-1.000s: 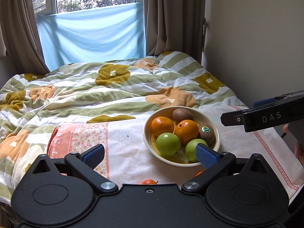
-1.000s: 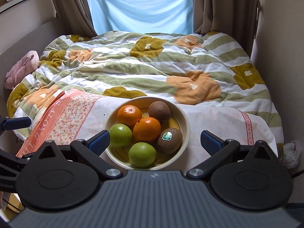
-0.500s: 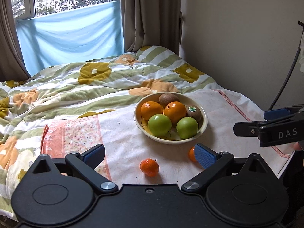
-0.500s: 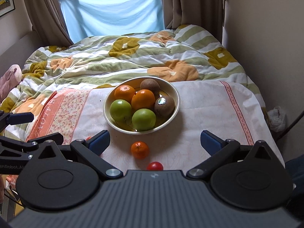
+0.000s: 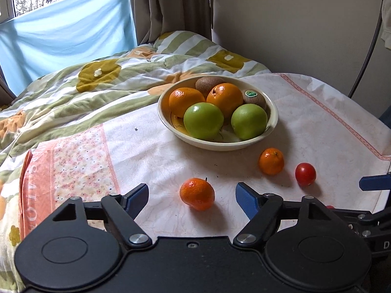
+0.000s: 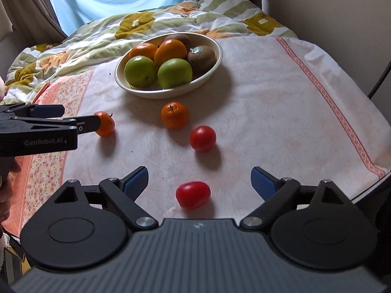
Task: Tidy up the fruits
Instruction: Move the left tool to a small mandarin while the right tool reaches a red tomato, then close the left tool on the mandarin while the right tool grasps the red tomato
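A cream bowl (image 5: 273, 119) (image 6: 215, 59) holds two oranges, two green apples and two kiwis. Loose on the white cloth lie a small mandarin (image 5: 197, 193) (image 6: 105, 127), a second mandarin (image 5: 271, 161) (image 6: 174, 114), a round tomato (image 5: 305, 173) (image 6: 202, 138) and an oval tomato (image 6: 193, 194). My left gripper (image 5: 191, 196) is open, its fingers on either side of the near mandarin, not touching it. My right gripper (image 6: 199, 179) is open and empty, just above the oval tomato.
The cloth (image 6: 281, 102) covers a small table whose edge drops off at the right and front. A striped flowered quilt (image 5: 85, 90) lies behind the bowl. A wall and a dark cable (image 5: 366, 56) stand at the right. Curtains hang at the back.
Both grippers have pulled back from the bowl and dropped low toward the cloth. The loose mandarins and tomatoes have come into view. The left fingers now flank the near mandarin.
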Tool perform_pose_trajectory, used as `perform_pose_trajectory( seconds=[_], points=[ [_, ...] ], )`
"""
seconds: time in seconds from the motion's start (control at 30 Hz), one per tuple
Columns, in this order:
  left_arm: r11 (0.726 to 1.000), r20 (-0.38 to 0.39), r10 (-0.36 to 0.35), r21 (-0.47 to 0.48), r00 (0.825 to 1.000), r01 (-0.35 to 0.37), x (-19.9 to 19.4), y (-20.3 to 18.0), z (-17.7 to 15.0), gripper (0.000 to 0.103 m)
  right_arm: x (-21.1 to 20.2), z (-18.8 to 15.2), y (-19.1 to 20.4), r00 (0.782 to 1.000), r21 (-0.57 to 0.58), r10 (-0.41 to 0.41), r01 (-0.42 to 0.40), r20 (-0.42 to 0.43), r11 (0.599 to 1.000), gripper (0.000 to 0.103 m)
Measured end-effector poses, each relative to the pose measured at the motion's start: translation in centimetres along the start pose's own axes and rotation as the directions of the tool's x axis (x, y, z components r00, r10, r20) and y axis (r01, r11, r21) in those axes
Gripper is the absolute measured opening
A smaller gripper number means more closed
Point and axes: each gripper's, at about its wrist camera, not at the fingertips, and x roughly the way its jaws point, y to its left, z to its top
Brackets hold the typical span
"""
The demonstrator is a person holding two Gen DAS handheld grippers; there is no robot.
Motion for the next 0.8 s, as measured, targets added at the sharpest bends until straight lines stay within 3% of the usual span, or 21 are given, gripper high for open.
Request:
perform_pose_trajectory(
  seconds=[0.13, 0.27, 0.43, 0.5, 0.8],
  points=[
    [0.999, -0.021, -0.015, 0.039, 1.0, 0.016, 2.0, 0.1, -0.2, 0.074, 0.7, -0.6, 0.2, 1.0, 0.015, -0.011, 0.011, -0.009, 1.0, 0.103],
    [0.998, -0.04, -0.021, 0.058, 0.999, 0.024, 3.4, 0.1, -0.3, 0.069, 1.5, -1.1, 0.2, 0.999, 0.028, -0.005, 0.006, -0.035, 1.0, 0.092],
    [0.996, -0.065, -0.032, 0.086, 0.997, 0.038, 4.6, -0.2, -0.5, 0.056, 2.0, -1.5, 0.2, 0.999, 0.03, -0.007, 0.008, -0.047, 1.0, 0.084],
    [0.995, -0.074, -0.032, 0.091, 0.997, 0.039, 4.9, -0.3, -0.6, 0.045, 2.1, -1.6, 0.1, 0.999, 0.035, -0.006, 0.007, -0.049, 0.999, 0.083],
    [0.994, -0.059, -0.034, 0.101, 0.998, 0.04, 4.3, -0.7, -0.7, 0.043, 2.0, -1.6, -0.2, 0.999, 0.035, -0.006, 0.008, -0.041, 0.999, 0.077]
  ],
)
